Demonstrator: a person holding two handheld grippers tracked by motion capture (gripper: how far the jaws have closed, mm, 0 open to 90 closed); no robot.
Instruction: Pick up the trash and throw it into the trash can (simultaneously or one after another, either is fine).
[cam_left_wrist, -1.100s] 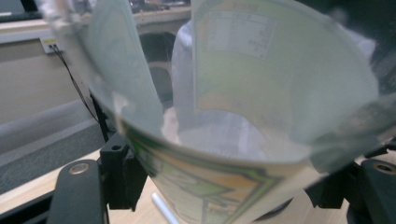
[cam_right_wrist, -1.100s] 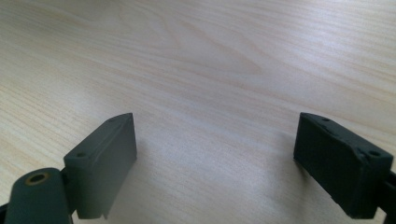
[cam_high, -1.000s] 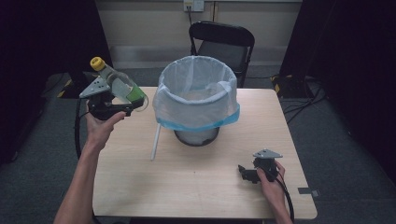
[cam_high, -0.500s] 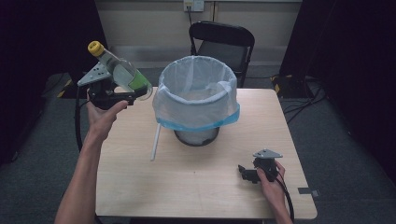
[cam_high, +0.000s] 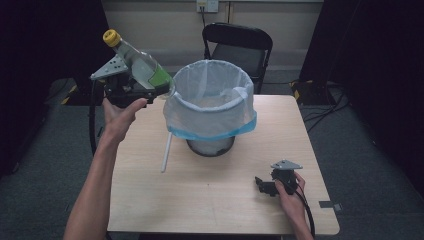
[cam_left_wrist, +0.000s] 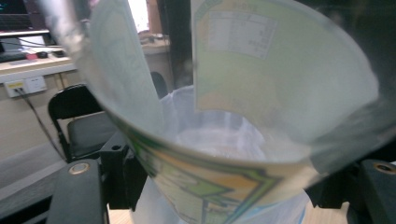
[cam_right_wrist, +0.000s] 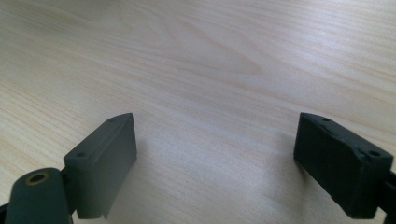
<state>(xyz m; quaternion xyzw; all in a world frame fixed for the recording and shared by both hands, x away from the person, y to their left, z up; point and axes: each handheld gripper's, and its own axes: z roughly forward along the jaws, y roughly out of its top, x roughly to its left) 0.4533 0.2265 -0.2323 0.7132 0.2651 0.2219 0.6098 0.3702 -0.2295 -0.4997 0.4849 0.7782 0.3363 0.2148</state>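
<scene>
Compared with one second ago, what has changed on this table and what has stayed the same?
The left hand-held gripper has lifted the bottle higher and a little toward the lined bin; the bottle stays clamped, cap up and away from the bin. The right hand-held gripper rests open on the table as before. The bin and the white stick beside it have not moved.

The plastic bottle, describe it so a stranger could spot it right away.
Find the bag-lined bin on the wooden table. Just left of its rim, the left tongs hold the bottle tilted in the air. Clear, green label, yellow cap.
</scene>
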